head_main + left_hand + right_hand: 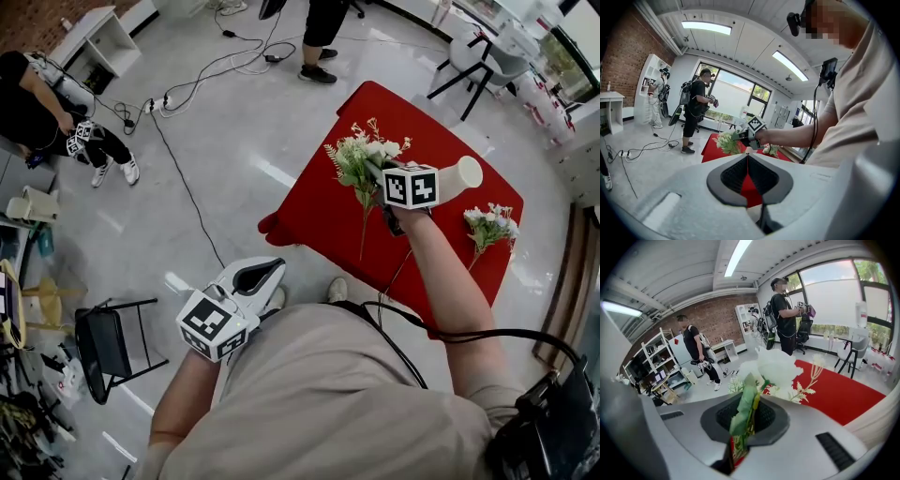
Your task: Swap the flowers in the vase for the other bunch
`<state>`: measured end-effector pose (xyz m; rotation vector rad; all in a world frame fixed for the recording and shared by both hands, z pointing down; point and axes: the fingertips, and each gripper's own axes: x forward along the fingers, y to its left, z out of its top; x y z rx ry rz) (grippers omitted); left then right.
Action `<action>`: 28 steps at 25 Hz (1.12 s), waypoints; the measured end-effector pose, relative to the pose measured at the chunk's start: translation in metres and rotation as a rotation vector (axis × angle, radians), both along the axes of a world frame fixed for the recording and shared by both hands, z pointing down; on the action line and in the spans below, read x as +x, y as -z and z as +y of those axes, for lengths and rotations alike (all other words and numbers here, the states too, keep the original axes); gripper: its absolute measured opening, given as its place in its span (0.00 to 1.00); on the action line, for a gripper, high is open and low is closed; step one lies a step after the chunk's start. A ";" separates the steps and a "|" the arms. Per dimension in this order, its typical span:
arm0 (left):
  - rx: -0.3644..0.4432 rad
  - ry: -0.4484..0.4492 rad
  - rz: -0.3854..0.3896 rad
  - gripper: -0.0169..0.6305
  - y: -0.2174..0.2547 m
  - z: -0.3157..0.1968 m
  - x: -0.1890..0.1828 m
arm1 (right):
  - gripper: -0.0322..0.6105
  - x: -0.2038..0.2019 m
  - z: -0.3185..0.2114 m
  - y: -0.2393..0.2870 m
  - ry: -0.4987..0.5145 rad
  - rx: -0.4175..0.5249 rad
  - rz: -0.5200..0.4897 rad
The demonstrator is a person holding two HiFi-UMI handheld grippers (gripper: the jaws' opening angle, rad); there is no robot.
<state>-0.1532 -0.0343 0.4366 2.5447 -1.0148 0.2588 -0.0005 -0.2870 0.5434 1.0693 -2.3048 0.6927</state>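
1. Two bunches are on my screens. The held bunch (361,161) has white blooms and green leaves. It is outside the vase (461,175), to the vase's left in the head view, and one long stem hangs down in front of the red cloth.
2. Right gripper (751,404): the jaws are clamped on the held bunch's stems. A green leaf and the stalks are wedged between the pads, and a white blossom stands just past the tips. In the head view its marker cube overlaps the vase's left side.
3. Vase: white, on the red table (323,211). The cube partly hides it, so I cannot tell from here how squarely it stands.
4. Second bunch (489,225): small white blooms on short green stems. It lies flat on the table near the vase, on the side toward me, and does not touch it.
5. Left gripper (261,275): well apart from the vase, low by my body and off the table's near corner. Its jaws are pressed together with nothing between them.
6. Standing person (323,33): on the grey floor beyond the vase and to its left, past the table's far corner.
7. Seated person (37,108): far to the vase's left, holding grippers with marker cubes.
8. Cables (202,84): they trail over the floor between those two people.
9. Black folding chair (108,342): well to the vase's left, nearer me.
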 end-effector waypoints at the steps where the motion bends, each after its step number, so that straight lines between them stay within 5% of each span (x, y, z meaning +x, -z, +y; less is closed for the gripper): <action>1: 0.001 -0.009 -0.001 0.04 0.000 0.001 0.001 | 0.10 0.000 0.001 0.009 -0.001 0.018 -0.011; 13: 0.018 -0.110 -0.002 0.04 0.003 0.015 0.003 | 0.09 0.005 0.015 0.154 -0.020 0.308 -0.089; 28: 0.041 -0.211 0.011 0.04 0.006 0.020 0.020 | 0.09 0.086 0.023 0.307 -0.191 0.634 -0.124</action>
